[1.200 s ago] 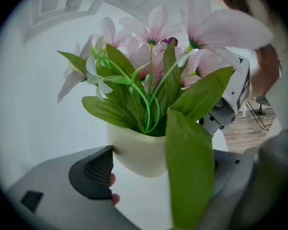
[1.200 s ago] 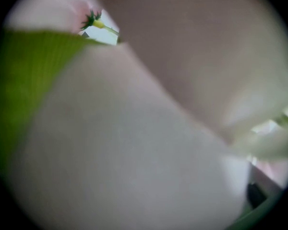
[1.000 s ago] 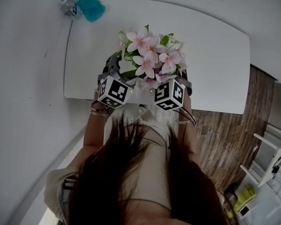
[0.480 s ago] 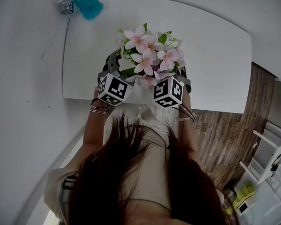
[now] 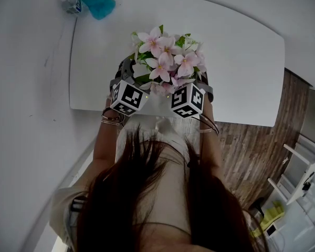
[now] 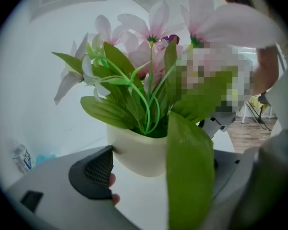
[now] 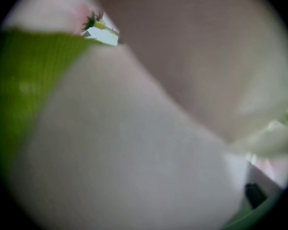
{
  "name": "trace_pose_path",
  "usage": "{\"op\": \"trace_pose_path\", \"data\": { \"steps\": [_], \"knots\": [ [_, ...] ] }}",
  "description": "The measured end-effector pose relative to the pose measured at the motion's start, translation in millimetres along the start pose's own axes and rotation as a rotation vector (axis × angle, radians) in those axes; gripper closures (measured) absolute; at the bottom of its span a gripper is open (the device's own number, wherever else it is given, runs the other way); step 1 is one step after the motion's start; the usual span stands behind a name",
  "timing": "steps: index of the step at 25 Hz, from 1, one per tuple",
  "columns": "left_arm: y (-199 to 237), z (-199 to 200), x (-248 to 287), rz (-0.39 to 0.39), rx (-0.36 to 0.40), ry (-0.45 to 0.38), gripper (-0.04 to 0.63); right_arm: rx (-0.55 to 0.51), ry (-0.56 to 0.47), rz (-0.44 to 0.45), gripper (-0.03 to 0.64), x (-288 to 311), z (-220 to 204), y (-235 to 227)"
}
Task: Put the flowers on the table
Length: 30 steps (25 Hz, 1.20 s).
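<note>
flowers (image 5: 168, 59) in a cream pot (image 6: 134, 152), pinched by our left gripper (image 6: 158, 169) at six o'clock on the table (image 5: 241, 62) (right gripper (image 5: 189, 100): jaws lost behind petals).

The table (image 5: 241, 62) lies open to the right of the flowers (image 5: 168, 59) and beyond them. A bottle (image 5: 71, 4) and a teal thing (image 5: 98, 5) crowd the far-left corner, by the wall (image 5: 26, 88). The pot (image 6: 134, 150) fills the left jaws' gap. Petals and a leaf (image 7: 19, 80) block the right gripper view entirely.
</note>
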<state>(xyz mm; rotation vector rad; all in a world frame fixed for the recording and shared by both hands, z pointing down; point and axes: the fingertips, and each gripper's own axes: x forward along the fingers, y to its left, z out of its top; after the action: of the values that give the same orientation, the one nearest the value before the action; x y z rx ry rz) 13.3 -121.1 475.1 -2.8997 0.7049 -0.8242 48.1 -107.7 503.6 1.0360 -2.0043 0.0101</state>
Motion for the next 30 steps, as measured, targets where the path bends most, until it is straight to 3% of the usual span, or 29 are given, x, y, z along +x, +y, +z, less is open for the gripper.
{"op": "trace_pose_path", "data": {
  "steps": [30],
  "knots": [
    [13.2,-43.4,19.9,-0.022,-0.057,0.058,0.167,0.021,0.034,0.067,0.244,45.2,-13.4,13.3]
  ]
}}
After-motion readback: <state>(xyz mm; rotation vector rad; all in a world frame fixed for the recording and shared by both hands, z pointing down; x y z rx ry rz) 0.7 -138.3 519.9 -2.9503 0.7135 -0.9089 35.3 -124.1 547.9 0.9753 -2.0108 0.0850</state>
